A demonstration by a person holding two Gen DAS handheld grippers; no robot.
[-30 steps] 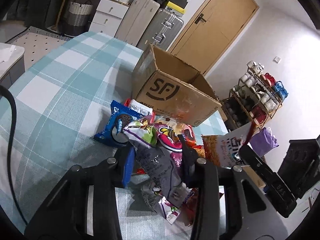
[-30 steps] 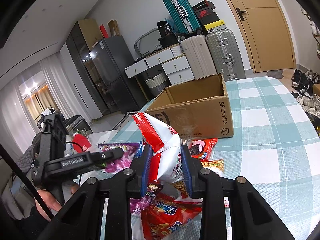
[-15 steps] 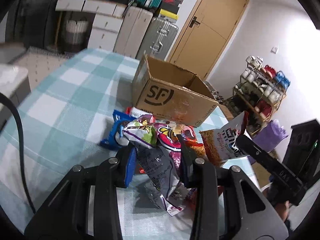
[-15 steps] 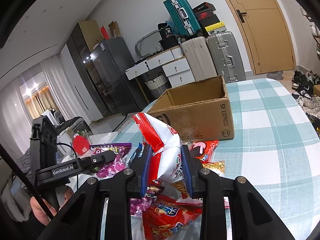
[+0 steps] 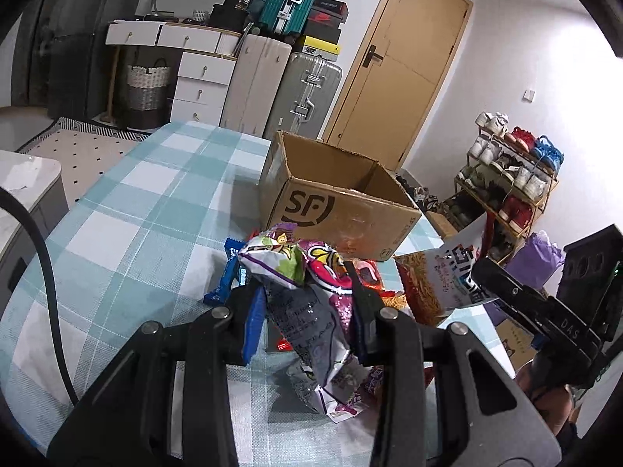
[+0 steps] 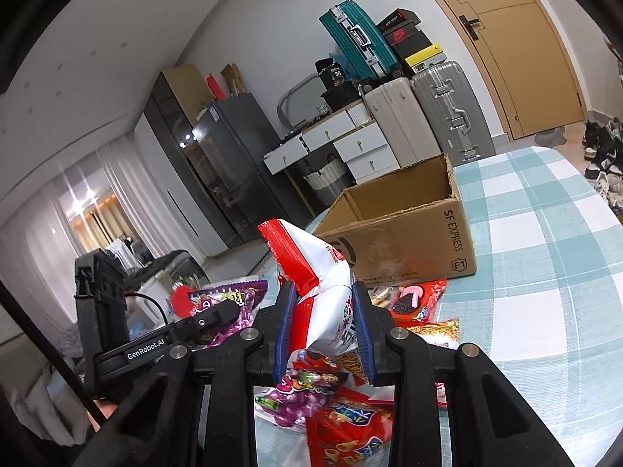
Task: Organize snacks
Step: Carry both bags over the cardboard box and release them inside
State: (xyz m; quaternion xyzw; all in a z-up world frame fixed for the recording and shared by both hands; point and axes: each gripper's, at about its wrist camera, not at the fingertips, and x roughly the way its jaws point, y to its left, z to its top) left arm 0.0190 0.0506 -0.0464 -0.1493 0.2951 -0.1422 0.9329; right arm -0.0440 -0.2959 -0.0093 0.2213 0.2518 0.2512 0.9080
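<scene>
My left gripper (image 5: 303,303) is shut on a purple and pink snack bag (image 5: 307,311) and holds it above the snack pile. My right gripper (image 6: 321,325) is shut on a red and white snack bag (image 6: 315,284), also lifted off the table. An open SF cardboard box (image 5: 338,202) stands behind the pile; it also shows in the right wrist view (image 6: 405,233). Loose snacks lie below: a blue Oreo pack (image 5: 229,276), a red Oreo pack (image 6: 412,299), and a red chip bag (image 6: 350,428). Each gripper shows in the other's view, the right one (image 5: 483,268) and the left one (image 6: 229,311).
The table has a teal checked cloth (image 5: 148,202). Suitcases (image 5: 284,89) and white drawers (image 5: 198,81) stand behind it by a wooden door (image 5: 401,70). A shoe rack (image 5: 506,186) is at the right. A black cable (image 5: 39,272) crosses the left side.
Both grippers have risen with their bags, so the box and the room behind show lower and fuller. The left gripper's bag now hangs clear of the pile.
</scene>
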